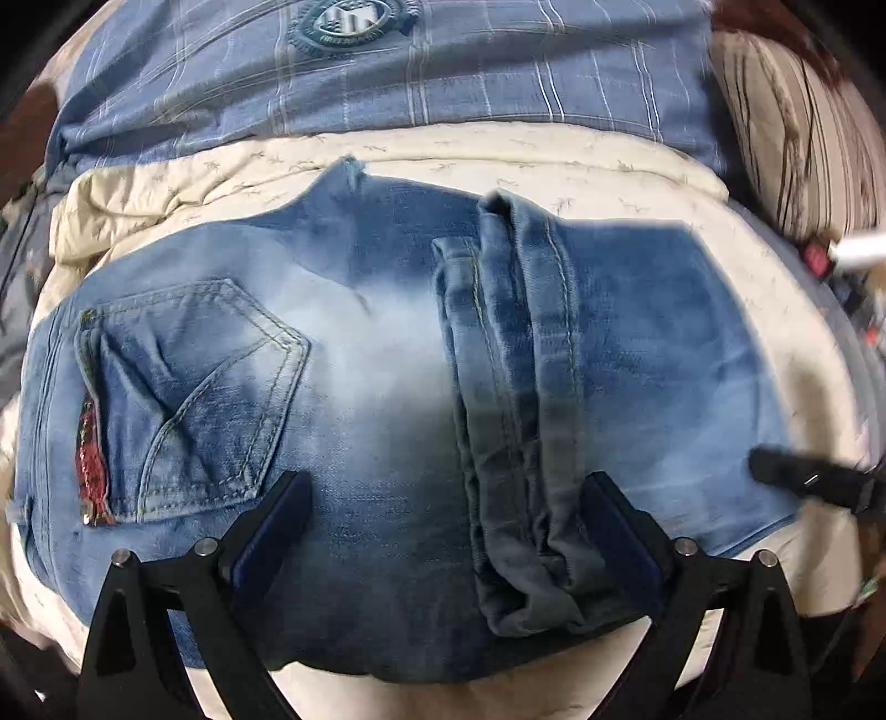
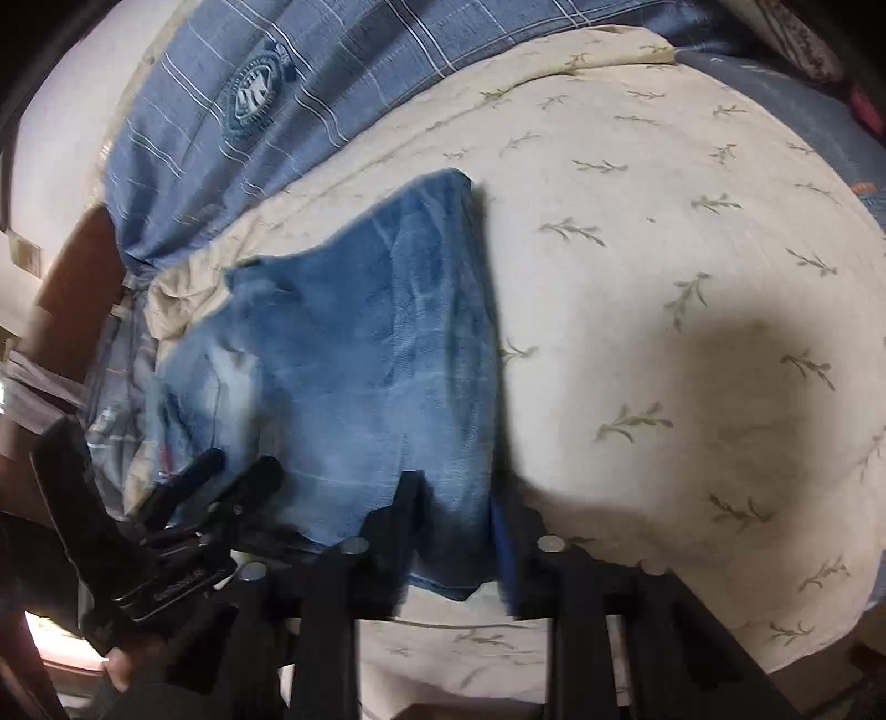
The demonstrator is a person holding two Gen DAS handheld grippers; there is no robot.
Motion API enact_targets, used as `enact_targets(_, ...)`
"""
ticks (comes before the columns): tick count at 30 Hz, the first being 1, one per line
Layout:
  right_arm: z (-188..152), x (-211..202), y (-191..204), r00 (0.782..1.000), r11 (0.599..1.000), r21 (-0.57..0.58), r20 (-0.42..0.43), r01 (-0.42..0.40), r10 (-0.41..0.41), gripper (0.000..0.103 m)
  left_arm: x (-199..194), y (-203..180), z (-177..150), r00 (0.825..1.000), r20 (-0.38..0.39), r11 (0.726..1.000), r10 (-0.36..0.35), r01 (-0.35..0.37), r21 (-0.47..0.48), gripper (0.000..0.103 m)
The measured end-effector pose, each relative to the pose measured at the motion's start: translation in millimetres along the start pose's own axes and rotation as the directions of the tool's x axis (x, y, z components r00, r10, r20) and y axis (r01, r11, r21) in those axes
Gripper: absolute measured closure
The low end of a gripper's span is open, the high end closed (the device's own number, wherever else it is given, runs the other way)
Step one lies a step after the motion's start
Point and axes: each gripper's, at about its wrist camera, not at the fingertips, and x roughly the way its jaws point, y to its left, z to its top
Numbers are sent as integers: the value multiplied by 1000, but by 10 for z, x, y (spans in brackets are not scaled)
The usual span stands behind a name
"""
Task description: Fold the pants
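Fingers [image 1: 279, 515] of the left gripper [image 1: 443, 526] stand wide apart over the jeans [image 1: 360, 387], with nothing held between them; the blue-padded inner faces show on both sides, and the rolled hem end of a leg [image 1: 520, 421] lies between them, nearer the right-hand finger. Both fingers of the right gripper [image 2: 457, 531] are also spread, straddling the near right-hand corner of the folded denim, one finger over the cloth and the other over the bedsheet [image 2: 664, 277] beside it; whether they touch the cloth cannot be told through the blur. The jeans lie folded into a thick, roughly square bundle on a cream bedsheet printed with small leafy sprigs. In the left wrist view a back pocket [image 1: 194, 399] faces up at the left of the bundle, with a red patterned strip [image 1: 91, 459] along its outer edge, and the narrow leg runs from the far side toward the camera across the right half. A blue checked cloth [image 1: 387, 72] bearing a round badge [image 1: 349, 25] lies at the far side of the bed, beyond the jeans. From the right wrist view the left gripper appears at the lower left, over the near left edge of the denim.
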Motion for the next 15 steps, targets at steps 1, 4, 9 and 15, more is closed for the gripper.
enact_targets(1,-2,-21,50,999,999,-21,11,32,-32,83,-20,-24,-5,1000,6,1000,14,-14,11,4)
enact_targets(4,-31,5,153,994,992,-69,26,109,-108,82,-95,-17,25,1000,-6,1000,-2,2,-22,5)
enact_targets(9,109,-259,115,995,998,-27,86,54,-51,77,-151,-49,46,1000,21,1000,18,-18,15,4)
enact_targets(15,541,-341,323,982,991,-33,132,-130,133,77,-62,-57,8,1000,-8,1000,23,-23,9,3)
